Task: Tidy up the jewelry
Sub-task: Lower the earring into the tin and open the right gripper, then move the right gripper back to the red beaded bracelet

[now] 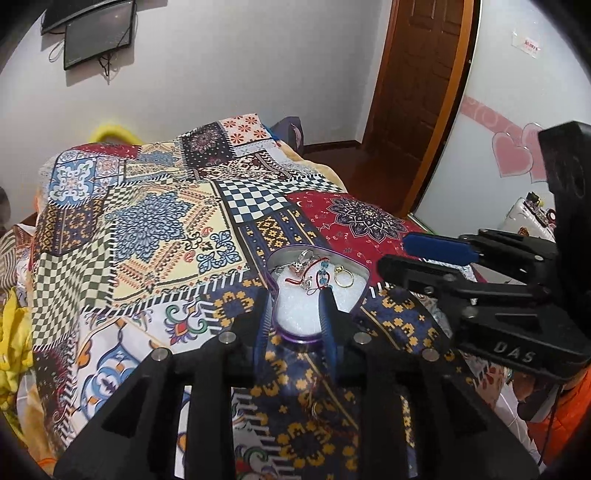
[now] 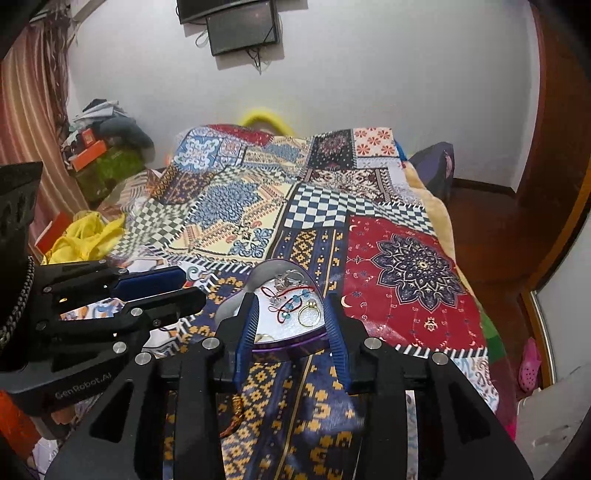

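A bed is covered by a patchwork bedspread (checkered, floral and mandala panels in blue, red and cream). Two dark screens are mounted on the white wall, with cables hanging below. A wooden door is seen at the right. Pink heart decals are stuck on a pale panel. Yellow cloth is heaped beside the bed. A striped curtain and stacked clutter are seen at the left. A pink shoe lies on the floor.

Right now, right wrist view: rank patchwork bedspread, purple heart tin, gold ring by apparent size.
1. patchwork bedspread, fills most of the frame.
2. purple heart tin, sitting on it.
3. gold ring, lying inside the tin.
The gaps are wide, so camera nearness does not blur the order.
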A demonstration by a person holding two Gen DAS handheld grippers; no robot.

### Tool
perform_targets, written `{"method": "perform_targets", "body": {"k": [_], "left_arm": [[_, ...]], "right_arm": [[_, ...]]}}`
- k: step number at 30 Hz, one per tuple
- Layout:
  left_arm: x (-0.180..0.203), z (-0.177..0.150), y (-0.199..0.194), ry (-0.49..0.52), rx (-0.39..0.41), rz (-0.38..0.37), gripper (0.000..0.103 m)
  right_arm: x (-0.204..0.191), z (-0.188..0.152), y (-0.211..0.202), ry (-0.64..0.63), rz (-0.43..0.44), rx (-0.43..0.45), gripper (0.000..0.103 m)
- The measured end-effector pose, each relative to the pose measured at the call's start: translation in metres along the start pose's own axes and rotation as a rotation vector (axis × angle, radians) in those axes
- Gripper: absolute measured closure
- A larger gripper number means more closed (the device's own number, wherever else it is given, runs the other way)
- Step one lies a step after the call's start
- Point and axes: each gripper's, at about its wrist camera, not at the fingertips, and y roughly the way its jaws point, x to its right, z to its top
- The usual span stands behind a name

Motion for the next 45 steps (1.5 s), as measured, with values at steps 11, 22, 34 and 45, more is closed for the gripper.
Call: {"method": "perform_targets", "body": {"k": [11, 22, 34, 45], "left_arm": [[-0.004, -0.021, -0.026, -0.007, -0.012, 0.028, 0.071], [-0.003, -0.057, -0.003, -0.028, -0.141, -0.023, 0.071], [0.027, -0.072, 0.027, 0.078, -0.187, -0.028, 0.071], [0.021, -0.075, 0.031, 0.076, -0.173, -0.014, 0.083]], "right_arm": [[-0.019, -0.014, -0.014, -0.027, -0.014, 0.000, 0.069], [-0.022, -0.047, 0.008, -0.015, -0.014, -0.098, 0.069], [-0.001, -0.067, 0.008, 0.038, -0.025, -0.142, 0.069], [-0.003, -0.072, 0.012, 0.048, 0.013, -0.153, 0.069]]}}
